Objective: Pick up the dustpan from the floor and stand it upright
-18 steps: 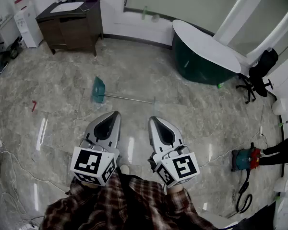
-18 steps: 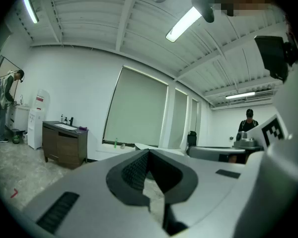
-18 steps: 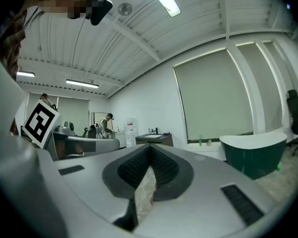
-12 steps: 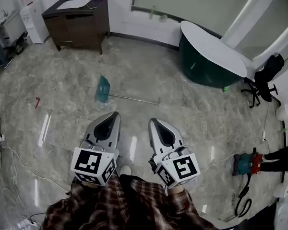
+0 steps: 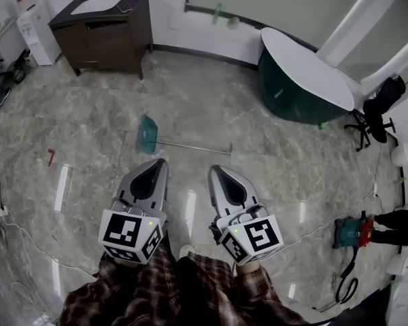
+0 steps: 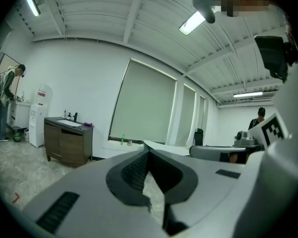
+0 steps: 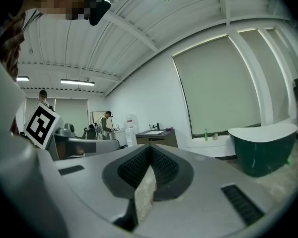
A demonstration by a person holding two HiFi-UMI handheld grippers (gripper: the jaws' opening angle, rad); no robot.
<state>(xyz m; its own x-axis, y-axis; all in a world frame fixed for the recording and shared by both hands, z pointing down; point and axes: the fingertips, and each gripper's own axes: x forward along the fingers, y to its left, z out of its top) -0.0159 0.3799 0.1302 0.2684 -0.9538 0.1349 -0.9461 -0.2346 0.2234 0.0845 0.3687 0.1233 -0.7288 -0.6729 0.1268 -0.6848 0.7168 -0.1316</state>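
Observation:
A teal dustpan lies flat on the marble floor, its thin metal handle stretching to the right. Both grippers are held side by side at waist height, pointing toward it and well short of it. My left gripper has its jaws together with nothing between them. So does my right gripper. In the left gripper view the left gripper shows its tips meeting, and the right gripper looks the same in its own view. Neither gripper view shows the dustpan.
A dark wooden vanity and a white dispenser stand at the back left. A green tub with a white top sits at the back right, beside a black chair. A power tool and its cable lie at the right.
The head view has shifted slightly, so the dustpan sits a little lower in it. Both grippers stay side by side and shut.

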